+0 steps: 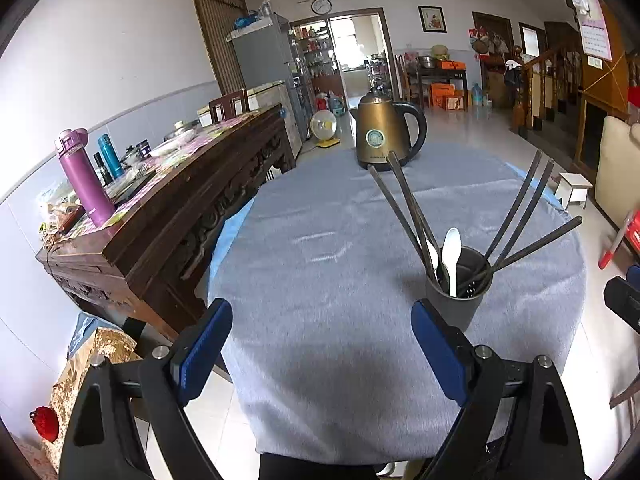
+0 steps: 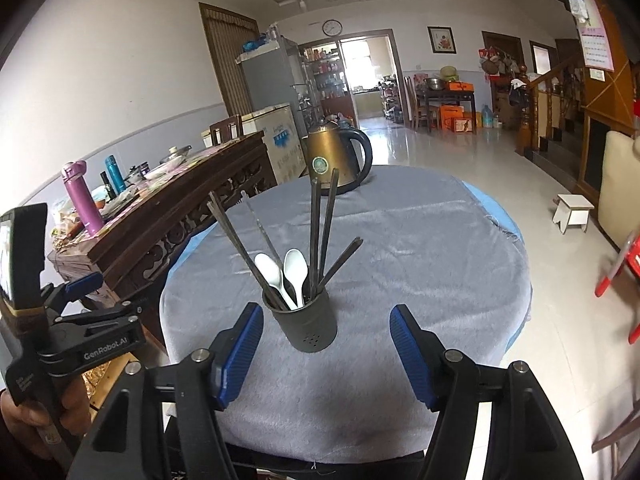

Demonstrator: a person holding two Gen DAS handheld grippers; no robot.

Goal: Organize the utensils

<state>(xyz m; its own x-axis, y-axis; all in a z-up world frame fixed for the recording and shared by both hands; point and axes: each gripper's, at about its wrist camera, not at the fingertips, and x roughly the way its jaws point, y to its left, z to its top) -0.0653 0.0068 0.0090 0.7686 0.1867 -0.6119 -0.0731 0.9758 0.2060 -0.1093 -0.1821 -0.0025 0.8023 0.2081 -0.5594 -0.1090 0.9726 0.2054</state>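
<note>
A dark cylindrical utensil holder (image 2: 306, 324) stands on the grey-clothed round table (image 2: 420, 260). In it are several dark chopsticks (image 2: 320, 232) and two white spoons (image 2: 296, 272), fanned outward. My right gripper (image 2: 326, 356) is open just in front of the holder, and its blue pads (image 2: 240, 356) touch nothing. In the left wrist view the holder (image 1: 460, 300) sits ahead and to the right, with chopsticks (image 1: 404, 204) and a spoon (image 1: 452, 252) showing. My left gripper (image 1: 322, 344) is wide open over bare cloth with nothing between its fingers. A hand holds it at the left of the right wrist view (image 2: 116, 292).
A bronze electric kettle (image 1: 384, 132) stands at the table's far edge. A carved wooden sideboard (image 1: 180, 200) crowded with bottles and dishes runs along the left, with a purple flask (image 1: 84, 176) on it. A small white stool (image 2: 572, 212) and red furniture (image 2: 620, 272) are on the floor to the right.
</note>
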